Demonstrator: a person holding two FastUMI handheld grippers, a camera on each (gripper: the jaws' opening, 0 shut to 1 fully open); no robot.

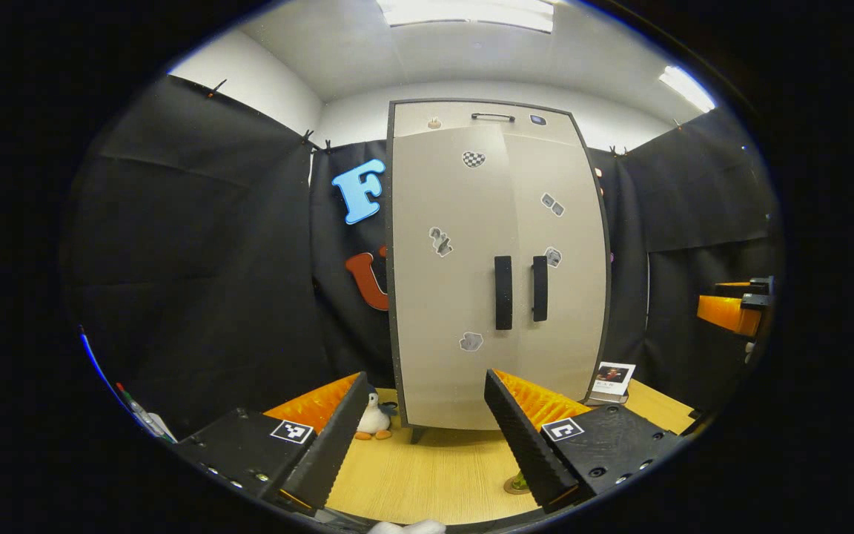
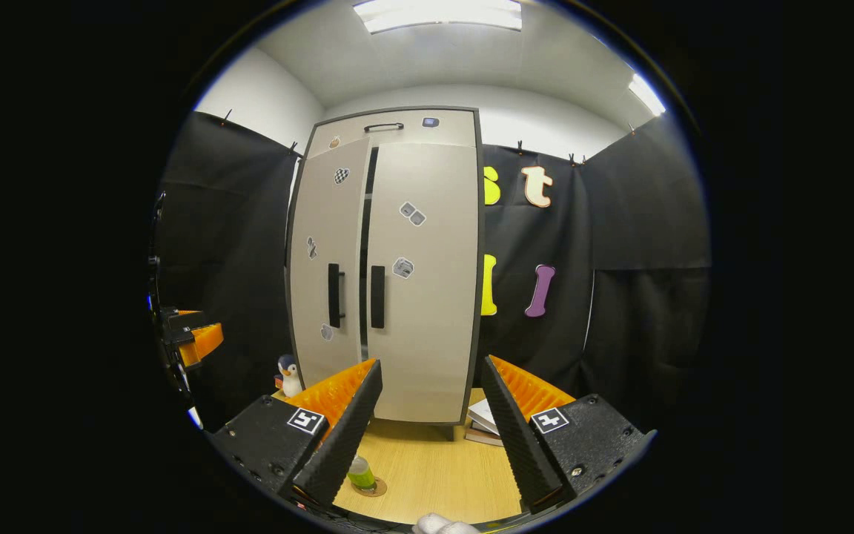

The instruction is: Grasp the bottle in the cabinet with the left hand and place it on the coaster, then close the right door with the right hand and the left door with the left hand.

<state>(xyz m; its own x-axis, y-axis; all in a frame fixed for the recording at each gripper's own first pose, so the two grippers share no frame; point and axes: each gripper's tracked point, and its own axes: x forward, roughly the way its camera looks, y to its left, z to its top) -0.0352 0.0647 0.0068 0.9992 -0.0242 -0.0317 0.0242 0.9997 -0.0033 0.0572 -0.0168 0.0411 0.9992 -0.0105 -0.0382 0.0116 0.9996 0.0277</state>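
Observation:
The grey two-door cabinet [image 1: 471, 282] stands on the wooden table [image 1: 434, 475] straight ahead of me. Its left door [image 2: 327, 259] sits slightly out from the right door [image 2: 427, 282], and a narrow dark gap runs between them in the right gripper view. A small green bottle [image 2: 360, 472] stands upright on a round coaster [image 2: 375, 488] near the table's front, partly behind a finger [image 2: 338, 437]. In the left gripper view the coaster [image 1: 514, 487] peeks out beside a finger [image 1: 527, 437]. My left gripper [image 1: 424, 375] and my right gripper [image 2: 431, 362] are both open and hold nothing, back from the cabinet.
A penguin plush [image 1: 373, 419] sits at the cabinet's left foot. A photo card [image 1: 612, 378] and stacked books [image 2: 486, 423] lie at its right foot. The other gripper shows at the view edge [image 1: 731, 311], [image 2: 193, 337]. Black cloth walls close in the booth.

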